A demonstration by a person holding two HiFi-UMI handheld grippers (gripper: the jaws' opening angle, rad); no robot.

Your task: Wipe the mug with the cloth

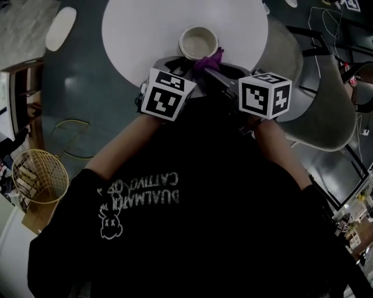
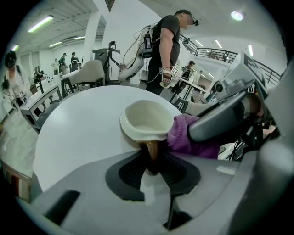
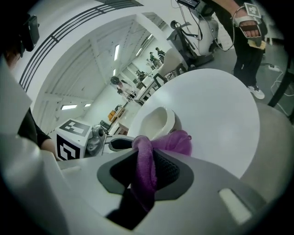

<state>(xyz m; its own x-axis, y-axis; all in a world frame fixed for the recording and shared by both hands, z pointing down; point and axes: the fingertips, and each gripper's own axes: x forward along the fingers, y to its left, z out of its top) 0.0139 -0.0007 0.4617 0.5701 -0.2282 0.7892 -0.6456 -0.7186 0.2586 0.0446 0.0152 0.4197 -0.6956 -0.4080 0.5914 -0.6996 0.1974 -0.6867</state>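
Mug (image 1: 198, 42) nr table (image 1: 134, 29) edge, cloth (image 1: 210, 60) beside

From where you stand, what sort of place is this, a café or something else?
Probably a large lab or workshop hall, not a café: another person wears a cabled rig, loose cables lie on the floor, and strip lights run overhead.

Left forearm (image 1: 119, 148) and right forearm (image 1: 281, 152) reach forward, the grippers close together and tilted downward. The left gripper (image 2: 151, 167) has its jaws pinched on the mug (image 2: 144, 119) handle. The right gripper (image 3: 144, 170) has its jaws clamped on the cloth (image 3: 177, 141).
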